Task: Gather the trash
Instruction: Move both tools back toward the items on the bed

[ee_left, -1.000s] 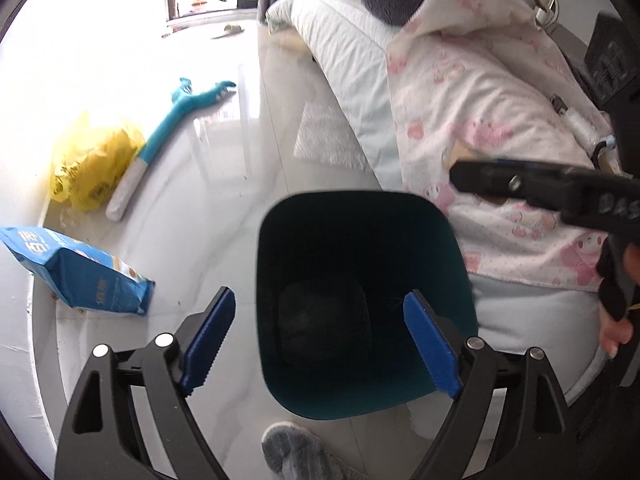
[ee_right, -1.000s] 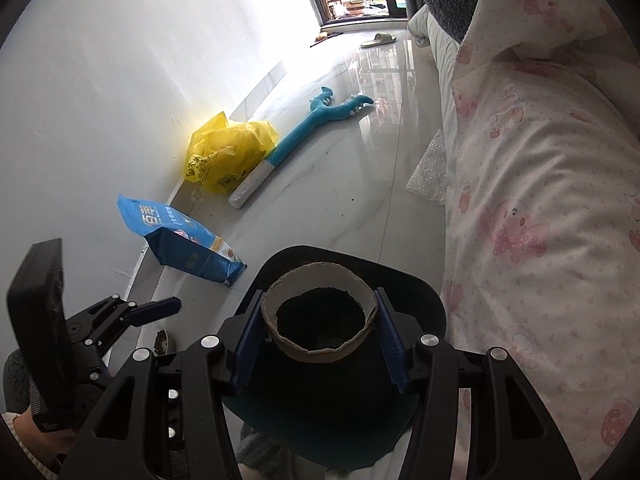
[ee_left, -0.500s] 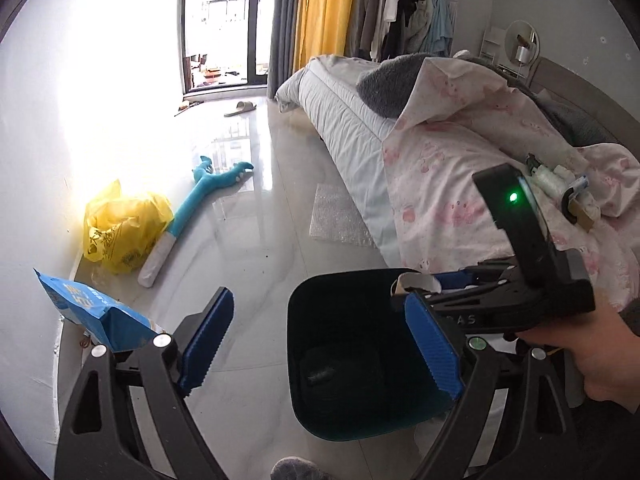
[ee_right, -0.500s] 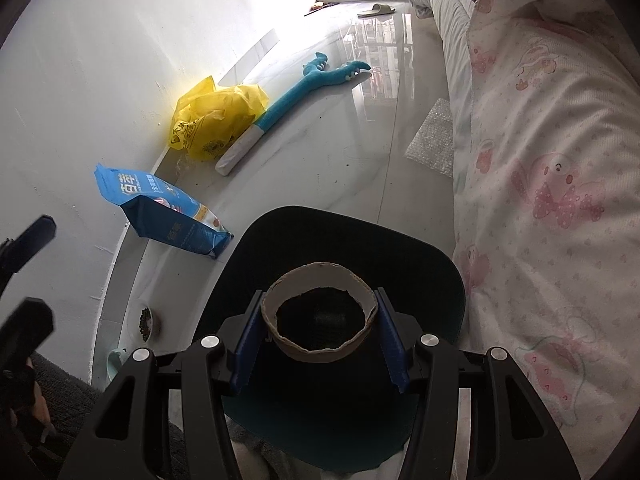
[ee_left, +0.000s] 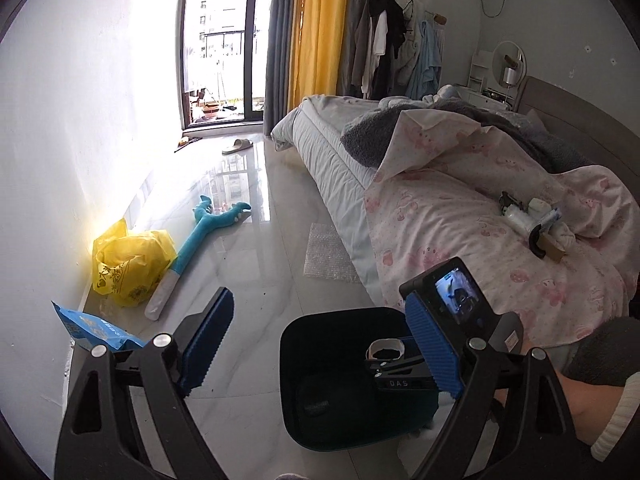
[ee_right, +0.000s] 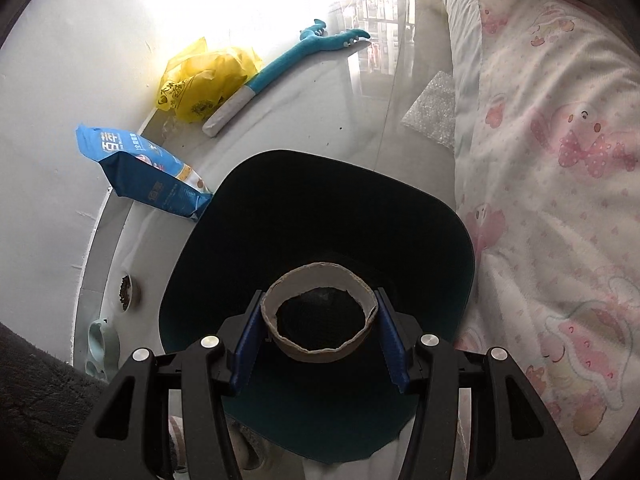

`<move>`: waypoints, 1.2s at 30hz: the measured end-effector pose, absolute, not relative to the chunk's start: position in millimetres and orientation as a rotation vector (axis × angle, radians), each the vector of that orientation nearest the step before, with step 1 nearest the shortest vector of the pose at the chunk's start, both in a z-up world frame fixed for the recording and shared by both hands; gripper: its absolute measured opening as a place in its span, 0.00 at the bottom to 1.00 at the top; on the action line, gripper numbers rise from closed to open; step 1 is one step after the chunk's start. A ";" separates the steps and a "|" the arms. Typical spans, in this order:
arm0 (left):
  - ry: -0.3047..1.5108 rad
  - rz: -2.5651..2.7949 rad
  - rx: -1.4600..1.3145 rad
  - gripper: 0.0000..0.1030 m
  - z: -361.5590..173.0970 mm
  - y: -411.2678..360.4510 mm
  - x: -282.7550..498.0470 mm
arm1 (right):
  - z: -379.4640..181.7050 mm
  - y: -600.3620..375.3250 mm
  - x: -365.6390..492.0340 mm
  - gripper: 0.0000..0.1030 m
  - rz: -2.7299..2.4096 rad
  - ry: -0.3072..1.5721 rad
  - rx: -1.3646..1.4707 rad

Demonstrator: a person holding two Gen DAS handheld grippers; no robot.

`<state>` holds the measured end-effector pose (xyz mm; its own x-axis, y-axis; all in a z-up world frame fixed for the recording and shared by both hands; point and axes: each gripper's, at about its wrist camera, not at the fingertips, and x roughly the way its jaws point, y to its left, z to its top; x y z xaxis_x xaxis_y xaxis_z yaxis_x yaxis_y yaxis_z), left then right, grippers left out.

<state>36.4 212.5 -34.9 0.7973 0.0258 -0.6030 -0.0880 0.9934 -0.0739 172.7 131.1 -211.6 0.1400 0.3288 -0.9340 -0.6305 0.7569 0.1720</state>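
Right tongs (ee_right: 320, 334) pinch a cardboard tape core (ee_right: 320, 320) between their blue pads, and we hold it directly over the mouth of the dark bin (ee_right: 248, 216), not yet released. Left tongs (ee_left: 320, 344) stand spread wide with nothing between them, raised beside the bin. We judge this piece nearly done: letting go should drop it inside, where something dark already seems to lie at the bottom.

Plenty remains. Just beside the bin a blue snack bag (ee_right: 148, 172) lies against the wall, then a crumpled yellow plastic bag (ee_right: 204, 80) and a sheet of bubble wrap (ee_left: 328, 256) by the bed's edge. On the bed (ee_left: 460, 232) sits a small pile of odds and ends (ee_left: 536, 224). A teal plush toy (ee_left: 208, 228) and a slipper (ee_left: 238, 146) farther off likely aren't trash. Nothing blocks the drop.
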 end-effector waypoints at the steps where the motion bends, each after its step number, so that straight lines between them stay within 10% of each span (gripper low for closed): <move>1: 0.641 0.058 -0.105 0.87 -32.8 211.7 36.0 | -212.2 131.0 172.2 0.54 0.709 1.253 -0.295; 7: 0.594 0.054 -0.139 0.87 -11.3 211.6 37.2 | -203.1 127.3 167.6 0.71 0.713 1.237 -0.283; 36: 0.532 -0.075 -0.222 0.89 29.0 143.7 85.4 | -63.7 5.3 168.8 0.77 0.701 0.807 -0.139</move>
<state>85.4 143.7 29.0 0.8599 -0.1285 -0.4940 0.0135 0.9732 -0.2296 168.8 5.3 -63.7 0.4821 0.5218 -0.7038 -0.6235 0.7686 0.1428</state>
